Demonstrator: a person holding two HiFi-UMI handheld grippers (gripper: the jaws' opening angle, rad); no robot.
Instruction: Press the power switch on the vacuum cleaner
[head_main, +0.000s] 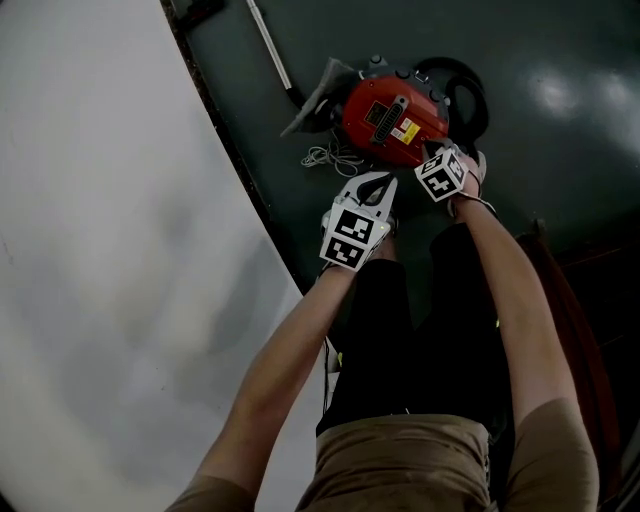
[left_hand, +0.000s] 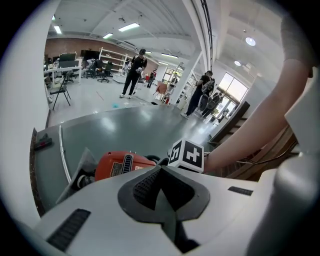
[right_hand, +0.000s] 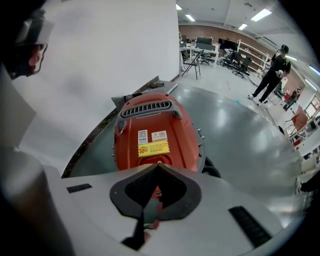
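Dark glossy floor (head_main: 560, 150) held rounded red plastic vacuum cleaner (head_main: 385, 118). Right gripper (right_hand: 159, 164), jaws together, stood over its near end; press squarely. Left gripper (left_hand: 161, 167): jaws together, empty.

i see the vacuum cleaner (head_main: 392, 120) sitting on the dark floor (head_main: 560, 150), close to the floor's edge along the white wall (head_main: 100, 250). its rounded body is orange-red, with a black slatted vent, a yellow sticker (right_hand: 153, 148) and a small round red button (right_hand: 158, 161) just below it. a black hose (head_main: 468, 88) curls at its side.
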